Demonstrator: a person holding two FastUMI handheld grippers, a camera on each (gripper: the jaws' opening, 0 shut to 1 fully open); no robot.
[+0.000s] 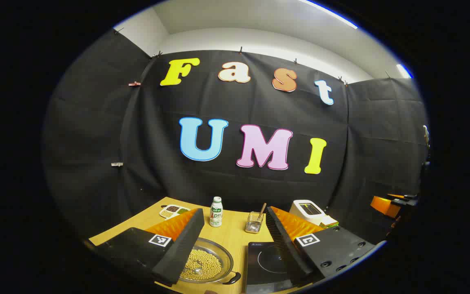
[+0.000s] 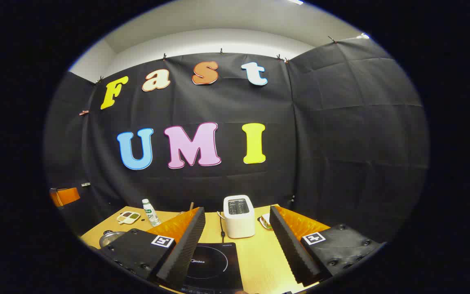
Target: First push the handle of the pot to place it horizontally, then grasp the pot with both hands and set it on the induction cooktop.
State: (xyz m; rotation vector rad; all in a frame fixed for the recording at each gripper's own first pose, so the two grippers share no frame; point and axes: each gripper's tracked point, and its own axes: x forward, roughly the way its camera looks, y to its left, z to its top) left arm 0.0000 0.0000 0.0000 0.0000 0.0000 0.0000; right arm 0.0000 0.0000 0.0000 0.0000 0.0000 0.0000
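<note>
1. The pot (image 1: 205, 263), a shallow metal pan filled with small yellow beans, sits on the wooden table (image 1: 235, 234) at the near left, seen in the left gripper view between the fingers of the left gripper (image 1: 235, 253).
2. One black handle (image 1: 232, 279) of the pot shows at its near right rim, pointing toward the cooktop (image 1: 267, 261).
3. The cooktop, a flat black slab with a ring drawn on it, lies just right of the pot and apart from it.
4. The left gripper hangs above the table with its two fingers spread wide and nothing between them; neither finger touches the pot.
5. In the right gripper view, the right gripper (image 2: 239, 253) is likewise wide open and holds nothing, hovering over the cooktop (image 2: 212, 263).
6. In that view, part of the pot (image 2: 110, 237) peeks out at the far left, beside the gripper's left finger.
7. A white toaster (image 2: 239, 216) stands on the table (image 2: 259, 257) behind the cooktop, its cord trailing to the left.
8. Farther back in the left gripper view stand a small white bottle (image 1: 216, 212), a divided dish (image 1: 174, 211) of dark and green foods at the far left, and a clear holder (image 1: 255, 222) with a stick in it.
</note>
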